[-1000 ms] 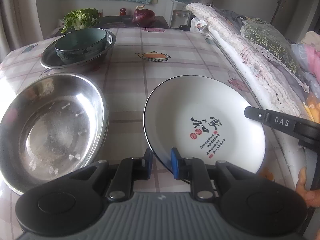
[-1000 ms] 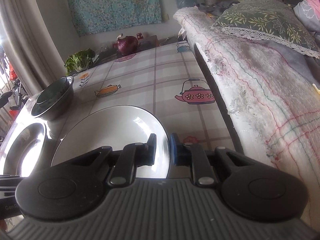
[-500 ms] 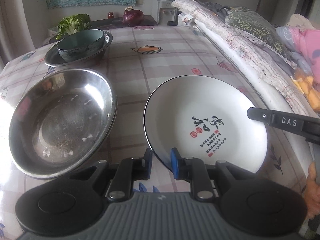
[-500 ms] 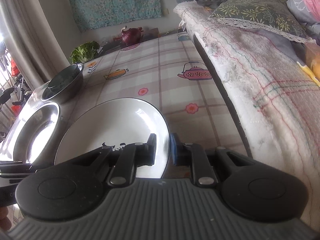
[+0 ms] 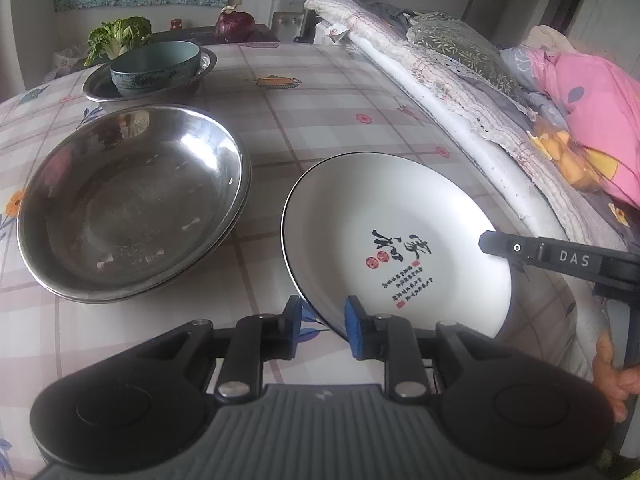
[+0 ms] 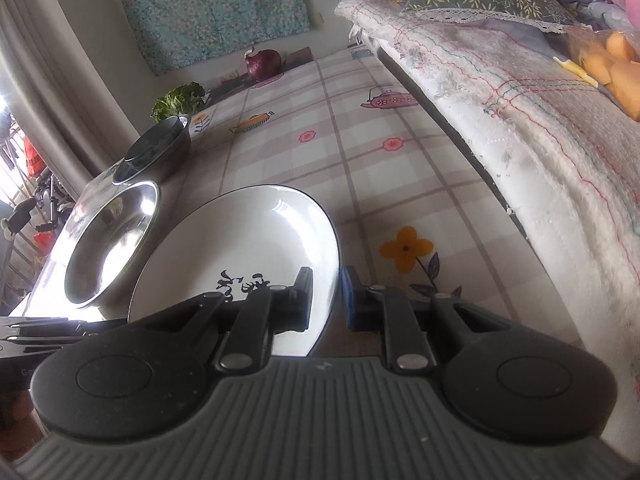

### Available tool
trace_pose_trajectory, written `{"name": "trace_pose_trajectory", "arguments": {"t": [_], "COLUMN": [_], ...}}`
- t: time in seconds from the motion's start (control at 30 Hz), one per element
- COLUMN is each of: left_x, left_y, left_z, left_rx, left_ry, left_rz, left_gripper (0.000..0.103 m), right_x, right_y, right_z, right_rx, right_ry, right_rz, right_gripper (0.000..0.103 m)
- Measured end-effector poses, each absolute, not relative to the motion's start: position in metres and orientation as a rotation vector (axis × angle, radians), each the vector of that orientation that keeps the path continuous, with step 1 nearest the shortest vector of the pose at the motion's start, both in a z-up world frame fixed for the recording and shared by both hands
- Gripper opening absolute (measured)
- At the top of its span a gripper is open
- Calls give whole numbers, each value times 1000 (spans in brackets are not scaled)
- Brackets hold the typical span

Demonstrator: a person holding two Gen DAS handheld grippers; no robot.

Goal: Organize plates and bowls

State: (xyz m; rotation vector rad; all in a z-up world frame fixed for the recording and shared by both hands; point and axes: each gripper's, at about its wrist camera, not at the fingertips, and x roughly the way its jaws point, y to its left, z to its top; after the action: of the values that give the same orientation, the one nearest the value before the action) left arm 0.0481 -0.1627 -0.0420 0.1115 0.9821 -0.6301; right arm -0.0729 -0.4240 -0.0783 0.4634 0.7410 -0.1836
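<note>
White plate (image 5: 394, 236) w/ black rim and calligraphy sat lower centre-right in the left wrist view, on the checked tablecloth (image 5: 320, 120), slightly tilted. Left gripper (image 5: 320, 322) at bottom centre straddled the plate's near rim; jaws were opening, rim between them, blue pads no longer clearly pressing on it. Right gripper (image 6: 326, 294) in its own view, bottom centre, was clamped on the plate's (image 6: 240, 248) right-hand rim, pads close together w/ the rim between. Same gripper showed in the left view as a black finger marked DAS at right edge, reaching the plate's right rim; a person's fingertips (image 5: 612, 376) visible lower right.

Large steel bowl (image 5: 132, 204) sat left of the plate, near but apart, centre-left of frame; looked like two nested, can't be sure. Upper left: teal bowl (image 5: 156, 62) standing inside a shallower steel dish (image 5: 200, 76). Behind those, top of frame, leafy greens (image 5: 118, 36) and a red onion (image 5: 235, 24). Folded blankets (image 5: 440, 80) ran along the right side beside the table; pink bedding (image 5: 592, 120) far right.
</note>
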Motion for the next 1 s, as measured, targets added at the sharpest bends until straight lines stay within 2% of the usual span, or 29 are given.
{"name": "trace_pose_trajectory", "arguments": {"t": [0.3, 0.77, 1.0], "left_x": [57, 58, 53], "left_y": [-179, -181, -178], "left_z": [-51, -60, -63], "left_rx": [112, 77, 25], "left_ry": [985, 939, 913], "left_rz": [-608, -596, -641], "left_gripper": [36, 39, 64], "right_x": [-76, -66, -64], "right_y": [-432, -433, -430], "right_z": [-87, -104, -106], "right_rx": [579, 619, 600], "right_ry": [702, 714, 707], "right_rz": [-200, -179, -182], "right_gripper": [16, 16, 16]}}
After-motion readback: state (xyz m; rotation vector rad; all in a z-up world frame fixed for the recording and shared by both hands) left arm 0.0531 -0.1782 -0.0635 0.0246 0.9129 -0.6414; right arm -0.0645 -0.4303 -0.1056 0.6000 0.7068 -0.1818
